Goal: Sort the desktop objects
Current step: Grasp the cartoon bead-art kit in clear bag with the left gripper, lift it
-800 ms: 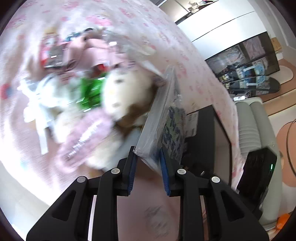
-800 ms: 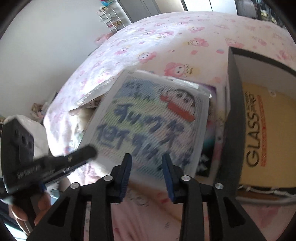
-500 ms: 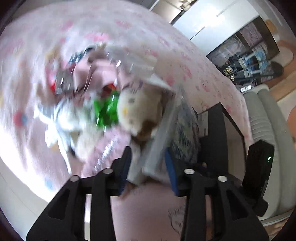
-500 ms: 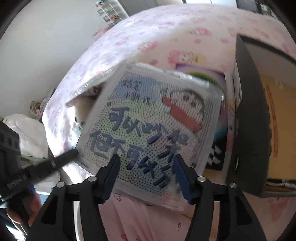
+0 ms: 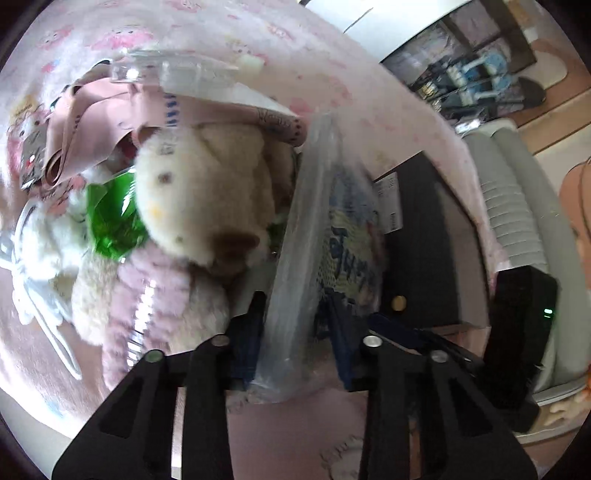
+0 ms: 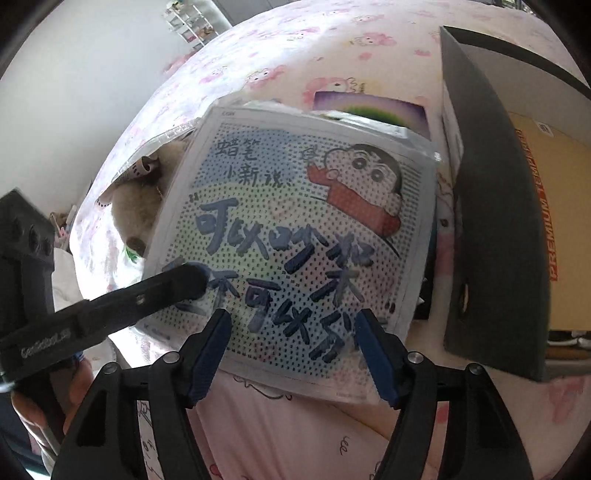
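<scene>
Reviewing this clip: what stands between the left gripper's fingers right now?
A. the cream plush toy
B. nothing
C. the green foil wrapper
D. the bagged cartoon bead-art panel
D: in the left wrist view the left gripper has the bagged cartoon bead-art panel standing edge-on between its fingers, with the cream plush toy off to the side.

a pink cartoon-print cloth point(image 6: 332, 55) covers the whole surface. beyond its far edge stands a plain white wall point(image 6: 92, 74), with a small white shelf rack point(image 6: 190, 24) against it. past the cloth's other side lie a wooden floor point(image 5: 554, 110) and a dark glass-fronted cabinet point(image 5: 476, 70).
</scene>
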Demonstrator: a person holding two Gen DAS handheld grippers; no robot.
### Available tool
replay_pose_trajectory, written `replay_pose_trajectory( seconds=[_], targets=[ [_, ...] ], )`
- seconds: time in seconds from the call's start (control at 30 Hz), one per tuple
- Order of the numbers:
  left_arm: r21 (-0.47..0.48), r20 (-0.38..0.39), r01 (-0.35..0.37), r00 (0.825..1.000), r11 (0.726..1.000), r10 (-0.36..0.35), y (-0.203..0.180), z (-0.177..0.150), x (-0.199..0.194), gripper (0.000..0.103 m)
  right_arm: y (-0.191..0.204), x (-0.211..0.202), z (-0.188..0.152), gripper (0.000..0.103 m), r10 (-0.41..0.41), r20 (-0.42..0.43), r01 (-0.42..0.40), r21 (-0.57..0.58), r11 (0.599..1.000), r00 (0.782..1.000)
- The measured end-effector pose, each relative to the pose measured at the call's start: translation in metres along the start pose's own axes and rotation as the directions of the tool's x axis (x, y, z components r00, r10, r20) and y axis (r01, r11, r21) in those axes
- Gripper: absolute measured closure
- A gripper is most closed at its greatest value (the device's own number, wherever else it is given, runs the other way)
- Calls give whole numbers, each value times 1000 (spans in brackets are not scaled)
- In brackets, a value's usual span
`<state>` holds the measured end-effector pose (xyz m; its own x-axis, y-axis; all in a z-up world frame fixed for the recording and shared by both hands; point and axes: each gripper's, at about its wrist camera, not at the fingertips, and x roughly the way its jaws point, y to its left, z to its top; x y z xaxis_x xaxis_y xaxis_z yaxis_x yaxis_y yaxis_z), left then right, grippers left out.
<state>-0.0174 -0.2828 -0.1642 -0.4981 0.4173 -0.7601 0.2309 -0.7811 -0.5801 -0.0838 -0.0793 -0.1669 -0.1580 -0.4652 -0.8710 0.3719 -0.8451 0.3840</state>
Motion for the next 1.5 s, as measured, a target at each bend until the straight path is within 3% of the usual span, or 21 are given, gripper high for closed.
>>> replay_pose_trajectory(
  seconds=[0.2,0.33,0.4,0.57,0.73,0.87,0.93,0.97,1.07,1.1,1.17,1.33,1.4,1.5],
  targets=[
    [-37,116,-5,993,999,9,0,-28,-47,80,15,-11,12,36,100,-16,-101,-28,995,995],
    [-43,126,-32,991,999,37,5,-31,-56,80,25,-11,22,35,128,4,-127,-60,990,992],
    [-58,104,-38,994,998,44,13,-27,-51,77,26,0,26,35,119,5,-119,-79,990,993],
    [-54,76,-142,986,988,146,29,-20,-42,68,37,15,34,34,109,-22,-111,-105,988,994],
    [-33,68,-159,985,987,161,30,-8,-38,60,40,25,46,33,86,-9,-87,-91,992,996],
    [-13,103,-167,980,986,168,25,1,-40,60,49,16,64,28,53,74,-46,-99,994,996],
    [-7,128,-159,979,987,159,24,4,-38,59,51,27,76,27,14,55,-9,-93,996,998],
    [-7,139,-163,977,987,162,24,7,-37,59,49,38,82,21,20,22,-18,-70,997,1000],
    [-9,153,-137,979,991,137,23,16,-33,57,40,59,92,15,144,-47,-143,16,990,988],
    [-12,154,-131,979,991,131,24,17,-31,56,39,66,97,14,190,-54,-188,35,981,980],
    [-19,157,-138,978,990,139,26,18,-27,48,45,71,102,13,205,-49,-205,13,979,978],
    [-13,130,-132,983,991,133,25,16,-20,46,77,78,114,15,146,-44,-150,-104,983,988],
    [7,130,-176,976,984,174,19,13,-19,41,90,81,119,20,126,-40,-131,-148,980,991],
    [19,139,-179,975,984,175,15,10,-24,41,101,78,127,30,103,-18,-104,-163,981,995]
  ],
)
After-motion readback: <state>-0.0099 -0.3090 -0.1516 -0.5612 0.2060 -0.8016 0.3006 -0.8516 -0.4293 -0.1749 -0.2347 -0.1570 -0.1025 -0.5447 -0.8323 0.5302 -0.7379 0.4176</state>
